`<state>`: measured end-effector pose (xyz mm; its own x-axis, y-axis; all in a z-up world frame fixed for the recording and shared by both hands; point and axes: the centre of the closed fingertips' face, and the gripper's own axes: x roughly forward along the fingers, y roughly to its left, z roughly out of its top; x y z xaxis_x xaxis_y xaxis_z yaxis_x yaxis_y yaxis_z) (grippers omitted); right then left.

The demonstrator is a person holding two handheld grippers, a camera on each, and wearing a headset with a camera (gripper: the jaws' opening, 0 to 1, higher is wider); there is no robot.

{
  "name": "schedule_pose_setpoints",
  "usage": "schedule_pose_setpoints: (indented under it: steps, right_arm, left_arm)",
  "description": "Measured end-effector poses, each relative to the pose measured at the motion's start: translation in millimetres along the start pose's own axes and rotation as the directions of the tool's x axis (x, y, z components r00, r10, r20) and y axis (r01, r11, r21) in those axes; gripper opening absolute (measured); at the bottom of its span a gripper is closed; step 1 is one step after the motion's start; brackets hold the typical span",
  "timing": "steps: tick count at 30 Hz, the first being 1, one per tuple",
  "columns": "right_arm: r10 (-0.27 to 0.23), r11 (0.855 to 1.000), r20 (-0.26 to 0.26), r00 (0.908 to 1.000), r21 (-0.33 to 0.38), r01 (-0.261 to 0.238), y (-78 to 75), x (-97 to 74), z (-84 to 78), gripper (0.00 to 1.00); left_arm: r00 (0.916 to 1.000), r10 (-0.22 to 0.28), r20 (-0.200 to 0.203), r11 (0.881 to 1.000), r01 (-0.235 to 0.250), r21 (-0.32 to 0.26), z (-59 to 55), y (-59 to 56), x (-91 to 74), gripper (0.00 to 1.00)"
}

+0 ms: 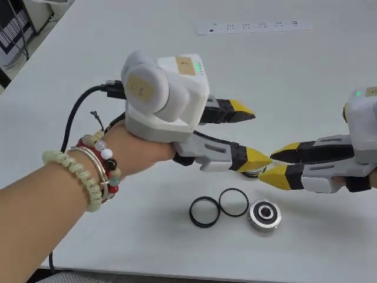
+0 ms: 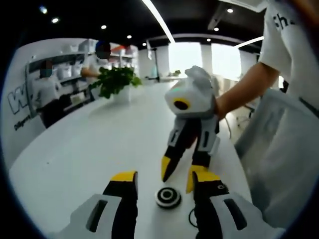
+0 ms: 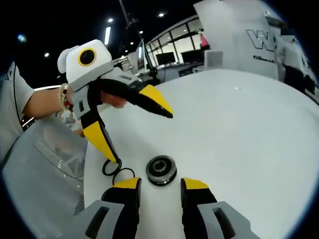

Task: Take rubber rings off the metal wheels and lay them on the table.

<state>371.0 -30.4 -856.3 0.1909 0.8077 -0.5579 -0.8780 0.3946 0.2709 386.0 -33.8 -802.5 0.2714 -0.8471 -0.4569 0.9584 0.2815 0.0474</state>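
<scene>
Black rings [image 1: 204, 211], two of them, lie flat on the white table [image 1: 306, 76], close side by side. In the head view a metal wheel [image 1: 264, 214] sits just to their right, its silver rim showing.

A second wheel [image 3: 161, 169] sits on the table a little further from me, right in front of the tips of both grippers. Its rim looks dark (I cannot tell whether a ring is on it).

My left gripper [image 2: 163, 177] has its jaws spread wide with nothing between them. Its lower yellow tip is down near the table just beside that second wheel, and its upper tip is raised well above.

My right gripper [image 3: 160, 183] faces it from the other side, jaws parted too and holding nothing. Its tips are close to the second wheel, though I cannot tell if they touch it.

In the right gripper view the two rings lie right by the left gripper's lower tip. A power strip [image 1: 253, 26] lies at the far side of the table.
</scene>
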Motion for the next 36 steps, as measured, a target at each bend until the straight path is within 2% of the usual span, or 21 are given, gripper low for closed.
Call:
schedule_pose_setpoints:
  steps: [4, 9, 12, 16, 19, 25, 28, 33, 35, 36]
  right_arm:
    - [0.001, 1.0, -0.009, 1.0, -0.011, -0.001, 0.0, 2.8, -2.4, 0.28]
    - [0.003, 1.0, -0.009, 1.0, -0.012, -0.003, 0.0, 5.8, -2.4, 0.26]
    - [0.002, 1.0, -0.006, 1.0, -0.018, -0.002, 0.3, 7.5, -1.4, 0.25]
    - [0.001, 1.0, -0.008, 1.0, -0.026, -0.001, 0.6, 8.5, -1.7, 0.24]
    - [-0.006, 0.999, -0.01, 0.9999, -0.034, 0.006, -0.5, 8.6, -1.9, 0.22]
    - [-0.023, 0.997, -0.023, 0.9995, -0.069, 0.021, -2.4, 7.6, -4.0, 0.18]
    - [-0.042, 0.989, -0.044, 0.9981, -0.143, 0.035, -4.8, 6.6, -6.7, 0.13]
    - [-0.052, 0.981, -0.054, 0.9972, -0.189, 0.041, -3.8, 4.9, -7.2, 0.08]
    - [-0.087, 0.97, -0.04, 0.9954, -0.233, 0.075, -8.5, 3.0, -4.8, 0.0]
    - [-0.069, 0.972, -0.053, 0.9962, -0.227, 0.056, -4.7, 3.5, -6.9, 0.0]
  left_arm:
    - [0.999, -0.006, -0.045, 1.0, 0.005, -0.005, -18.0, 1.4, 7.3, 0.38]
    - [0.9986, -0.02, -0.049, 1.0, 0.02, -0.012, -23.1, 0.1, 11.9, 0.24]
    - [0.998, -0.034, -0.053, 0.999, 0.033, -0.024, -25.6, -3.0, 14.4, 0.22]
    - [0.9963, -0.035, -0.079, 0.999, 0.034, -0.017, -32.4, -3.6, 16.4, 0.18]
    - [0.9942, -0.036, -0.101, 0.998, 0.03, -0.054, -39.6, -2.2, 17.7, 0.19]
    - [0.9947, -0.034, -0.097, 0.998, 0.029, -0.056, -40.3, -2.1, 16.8, 0.17]
    - [0.995, -0.042, -0.091, 0.997, 0.036, -0.063, -40.4, -4.2, 17.1, 0.15]
    - [0.9957, -0.042, -0.083, 0.997, 0.036, -0.075, -41.2, -3.9, 18.2, 0.15]
    - [0.9958, -0.042, -0.081, 0.996, 0.036, -0.077, -41.1, -4.1, 18.3, 0.15]
    - [0.9958, -0.044, -0.08, 0.996, 0.038, -0.077, -41.0, -4.6, 18.5, 0.15]
